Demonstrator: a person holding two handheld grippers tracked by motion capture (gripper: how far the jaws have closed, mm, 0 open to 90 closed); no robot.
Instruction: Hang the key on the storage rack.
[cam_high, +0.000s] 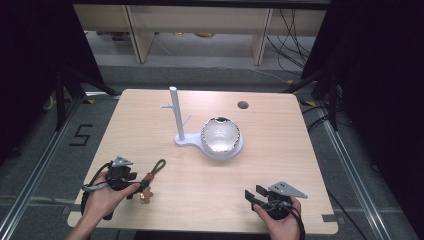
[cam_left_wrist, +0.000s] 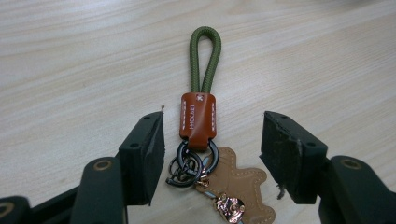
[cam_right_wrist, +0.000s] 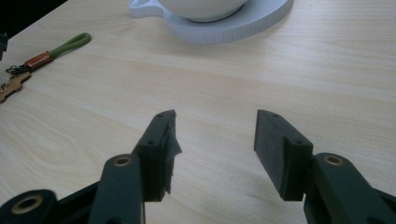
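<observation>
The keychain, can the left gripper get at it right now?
Probably yes. The left gripper has its jaws open on either side of the keychain, which lies flat on the table with nothing in between.

keychain (cam_left_wrist: 199, 122) | green cord loop, brown leather sleeve, dark rings, tan bear-shaped tag | flat on desk (cam_left_wrist: 70, 70) | near-left corner, loop pointing away

A white stand (cam_high: 179, 134) with a tall post and short side pegs is standing upright near the middle of the light wooden worktop (cam_high: 280, 165), and a shiny bowl (cam_high: 220, 134) is sitting on its round base just beside the post. A dark round hole (cam_high: 243, 105) is showing near the worktop's far edge, while cables (cam_high: 292, 37) are trailing across the floor behind, past pale shelf legs (cam_high: 141, 42).
</observation>
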